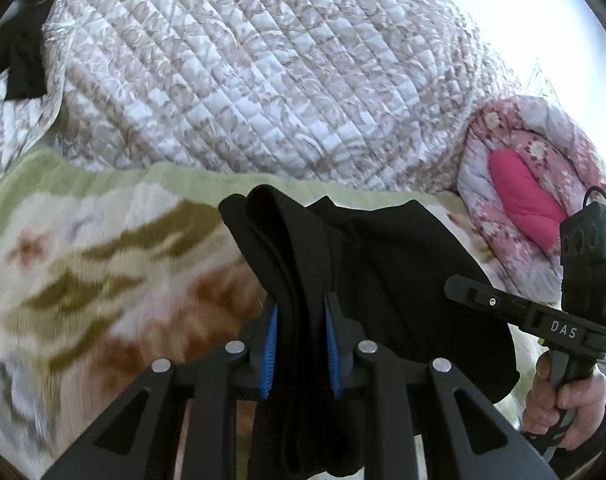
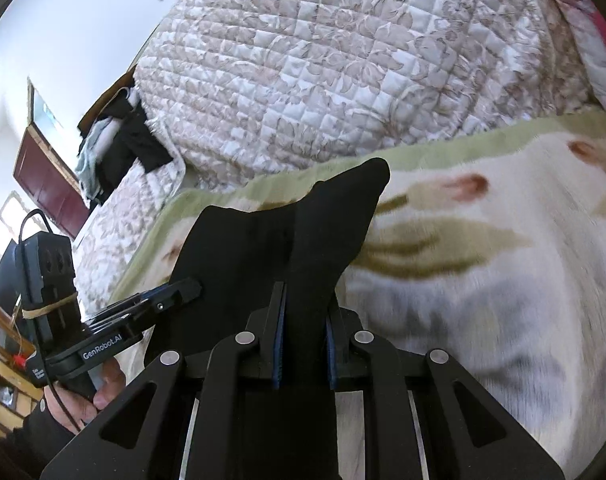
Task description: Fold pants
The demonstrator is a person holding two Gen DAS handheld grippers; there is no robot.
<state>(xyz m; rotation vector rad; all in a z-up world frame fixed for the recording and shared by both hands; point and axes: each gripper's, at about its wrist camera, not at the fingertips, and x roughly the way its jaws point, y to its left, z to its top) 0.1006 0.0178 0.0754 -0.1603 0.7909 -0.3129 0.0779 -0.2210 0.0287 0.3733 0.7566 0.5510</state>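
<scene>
The black pants (image 1: 383, 272) hang bunched between both grippers above a floral blanket (image 1: 83, 264). My left gripper (image 1: 301, 312) is shut on a thick fold of the pants, with cloth rising past its blue pads (image 1: 271, 344). My right gripper (image 2: 305, 312) is shut on another fold of the pants (image 2: 263, 248), which sticks up past the fingers. The right gripper also shows in the left wrist view (image 1: 515, 308), to the right. The left gripper also shows in the right wrist view (image 2: 151, 304), to the left.
A large quilted beige-and-white bedcover (image 1: 263, 72) is heaped behind the blanket. A rolled pink floral quilt (image 1: 531, 196) lies at the right. Dark clothes (image 2: 119, 140) are piled at the far left of the bed, near a dark red door (image 2: 47, 176).
</scene>
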